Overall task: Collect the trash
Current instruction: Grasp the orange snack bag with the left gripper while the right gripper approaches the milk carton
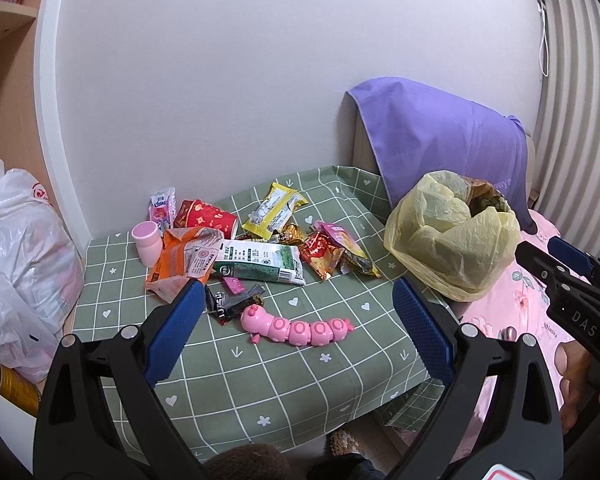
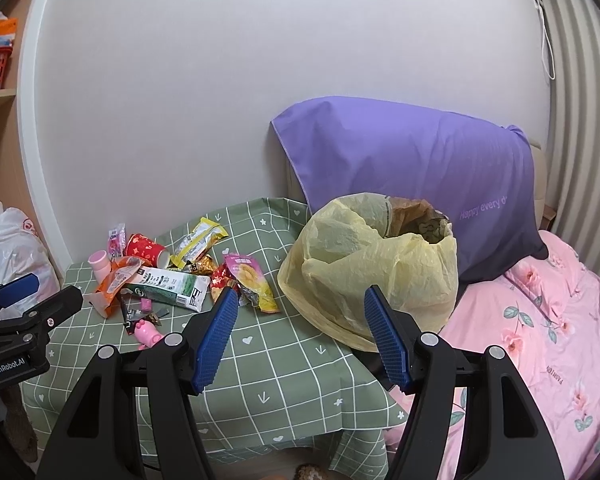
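Green checked tablecloth holds scattered snack wrappers beside a yellow plastic bag (mouth agape); 2 grippers, left gripper and right gripper, hover spread wide, empty.

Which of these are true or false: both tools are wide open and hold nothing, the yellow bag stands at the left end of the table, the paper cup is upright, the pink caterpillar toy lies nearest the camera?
1. Both tools are open and empty. True: the left tool and right tool hold nothing.
2. The yellow bag is at the left end of the table. False: it stands at the right end, beside the bed.
3. The red paper cup is upright. False: it lies on its side.
4. The caterpillar toy lies nearest. True.
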Demonstrator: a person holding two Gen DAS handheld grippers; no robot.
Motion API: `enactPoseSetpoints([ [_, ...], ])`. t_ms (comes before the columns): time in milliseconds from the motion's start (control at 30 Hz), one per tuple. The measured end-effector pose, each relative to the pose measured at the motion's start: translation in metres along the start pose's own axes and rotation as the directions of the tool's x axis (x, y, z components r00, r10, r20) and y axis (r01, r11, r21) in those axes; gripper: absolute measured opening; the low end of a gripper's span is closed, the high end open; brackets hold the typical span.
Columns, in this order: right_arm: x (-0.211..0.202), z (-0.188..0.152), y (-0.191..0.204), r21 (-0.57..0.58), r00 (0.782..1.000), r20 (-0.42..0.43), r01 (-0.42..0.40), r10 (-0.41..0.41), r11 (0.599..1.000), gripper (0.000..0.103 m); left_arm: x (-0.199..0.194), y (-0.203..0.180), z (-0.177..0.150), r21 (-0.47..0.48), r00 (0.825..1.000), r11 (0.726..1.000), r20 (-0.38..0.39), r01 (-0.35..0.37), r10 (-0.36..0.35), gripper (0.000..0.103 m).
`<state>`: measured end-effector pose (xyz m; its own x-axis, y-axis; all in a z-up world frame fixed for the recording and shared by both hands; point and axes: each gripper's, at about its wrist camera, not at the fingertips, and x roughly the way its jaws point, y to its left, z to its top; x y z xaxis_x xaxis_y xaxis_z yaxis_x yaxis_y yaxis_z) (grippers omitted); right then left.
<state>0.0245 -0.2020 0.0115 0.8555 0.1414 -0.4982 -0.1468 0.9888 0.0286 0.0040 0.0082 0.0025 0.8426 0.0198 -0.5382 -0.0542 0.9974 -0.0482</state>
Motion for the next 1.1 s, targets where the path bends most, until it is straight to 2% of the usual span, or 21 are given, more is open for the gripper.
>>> enactPoseSetpoints([
  [200,0.023,0.011,0.007,-0.042,0.998,-0.009,-0.061,0.061,0.997,0.062,0.008,0.02,0.006,-0.041,1.0,0.999,0.015,-0.026,0.027,0.09],
  [333,0.046,0.02,0.016,-0.086,0.993,-0.016,-0.121,0.12,0.989,0.062,0.012,0.04,0.015,-0.053,0.996,0.997,0.06,-0.063,0.066,0.09],
  [500,0.076,0.03,0.026,-0.138,0.979,-0.033,-0.206,0.203,0.969,0.062,0.03,0.078,0.022,-0.142,0.992,0.986,0.077,-0.088,0.099,0.091],
  [600,0.098,0.035,0.036,-0.171,0.962,-0.057,-0.273,0.268,0.947,0.062,0.047,0.098,0.021,-0.197,0.989,0.972,0.05,-0.13,0.143,0.091],
  [700,0.124,0.039,0.044,-0.18,0.931,-0.101,-0.363,0.35,0.914,0.062,0.065,0.11,0.019,-0.232,0.986,0.961,0.035,-0.151,0.163,0.091],
  [900,0.184,0.05,0.065,-0.248,0.895,-0.154,-0.446,0.419,0.86,0.062,0.124,0.123,0.008,-0.267,0.979,0.941,-0.046,-0.206,0.201,0.094],
  [1000,0.211,0.053,0.073,-0.276,0.872,-0.181,-0.489,0.455,0.827,0.062,0.156,0.135,0.0,-0.31,0.967,0.919,-0.144,-0.245,0.209,0.094],
  [1100,0.233,0.055,0.078,-0.286,0.834,-0.22,-0.551,0.506,0.784,0.062,0.166,0.149,-0.009,-0.386,0.952,0.873,-0.198,-0.296,0.235,0.094],
])
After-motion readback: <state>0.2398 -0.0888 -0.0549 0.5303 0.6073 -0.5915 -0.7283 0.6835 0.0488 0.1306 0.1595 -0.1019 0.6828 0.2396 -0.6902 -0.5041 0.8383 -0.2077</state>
